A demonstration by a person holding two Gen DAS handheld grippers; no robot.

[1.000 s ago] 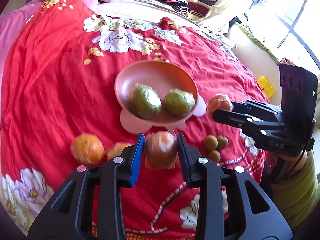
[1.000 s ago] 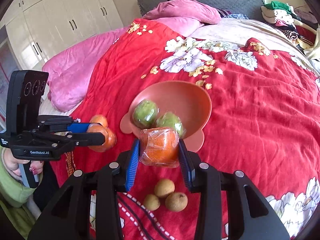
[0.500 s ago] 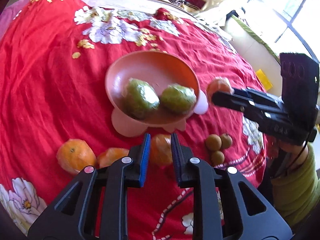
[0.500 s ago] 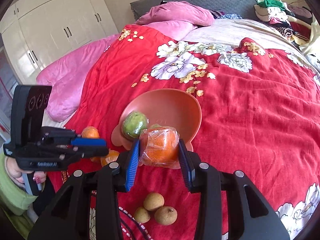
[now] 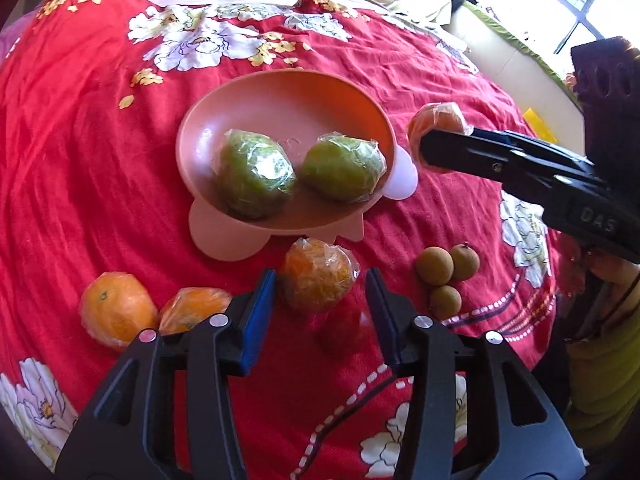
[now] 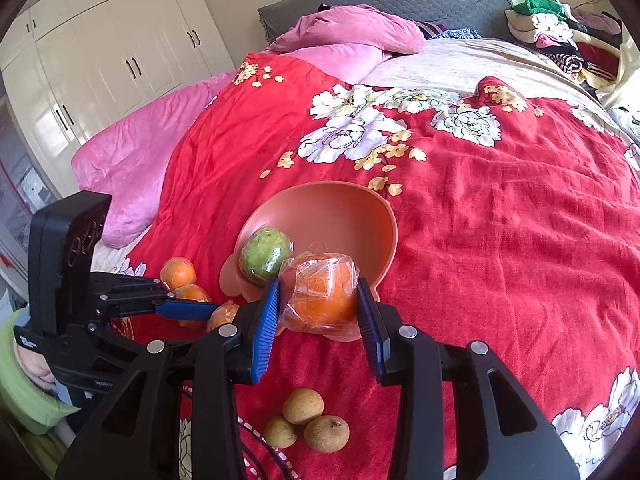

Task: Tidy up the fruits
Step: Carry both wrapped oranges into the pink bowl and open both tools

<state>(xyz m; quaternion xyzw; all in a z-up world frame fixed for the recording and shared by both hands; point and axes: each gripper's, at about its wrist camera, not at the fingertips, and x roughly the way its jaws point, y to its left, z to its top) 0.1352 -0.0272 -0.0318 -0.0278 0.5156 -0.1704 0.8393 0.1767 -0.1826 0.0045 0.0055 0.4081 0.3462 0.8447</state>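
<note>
Two black plastic two-finger grippers: left [image 5: 320,292], right [image 6: 318,304]. Blue ribbed pads [image 6: 266,326], silver screws, white "DAS" lettering, green sleeves [image 6: 20,400].

Red floral bedspread [image 5: 80,168] carries pink bowl [image 5: 280,96], oranges [image 5: 116,306], longans [image 5: 444,276].

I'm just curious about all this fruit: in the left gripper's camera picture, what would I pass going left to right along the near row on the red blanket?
Bare orange → wrapped orange → wrapped orange between the open fingers of the left gripper → three small brown fruits.
</note>
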